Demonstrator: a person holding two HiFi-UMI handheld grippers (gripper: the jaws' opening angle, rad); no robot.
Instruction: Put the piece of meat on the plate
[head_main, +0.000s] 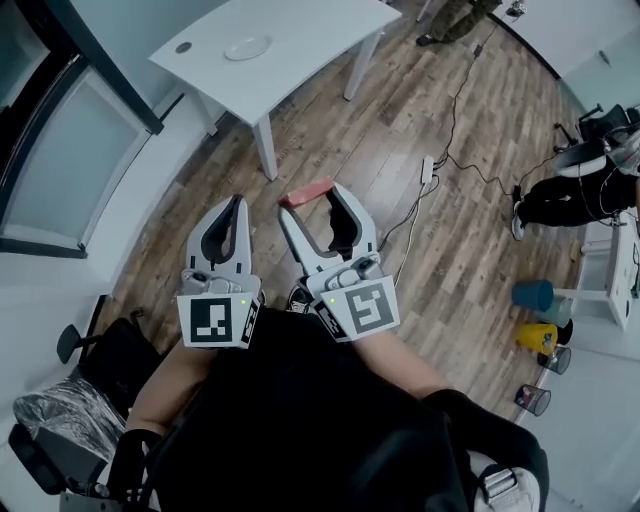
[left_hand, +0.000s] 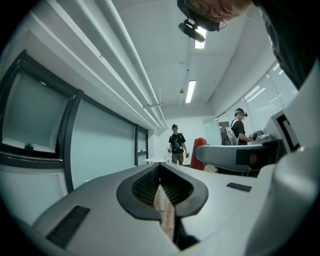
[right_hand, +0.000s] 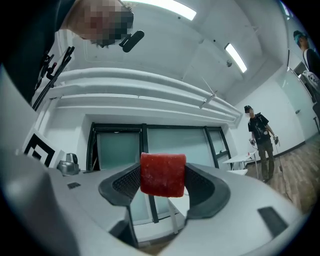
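The piece of meat (head_main: 306, 192) is a red slab, and my right gripper (head_main: 316, 203) is shut on it, held in the air over the wood floor. In the right gripper view the meat (right_hand: 162, 173) sits upright between the two dark pads of the right gripper (right_hand: 162, 181). My left gripper (head_main: 236, 208) is beside it on the left, shut and with nothing in it; in its own view the left gripper (left_hand: 161, 173) shows only a thin slit between the jaws. The white plate (head_main: 247, 47) lies on a white table (head_main: 300, 50) farther ahead, apart from both grippers.
Cables and a power strip (head_main: 427, 170) run across the floor to the right. A person (head_main: 570, 195) is at the far right, another person (left_hand: 176, 143) stands at the far end of the room. Blue (head_main: 533, 294) and yellow (head_main: 537, 336) bins stand at the right, and a chair (head_main: 60, 420) at the lower left.
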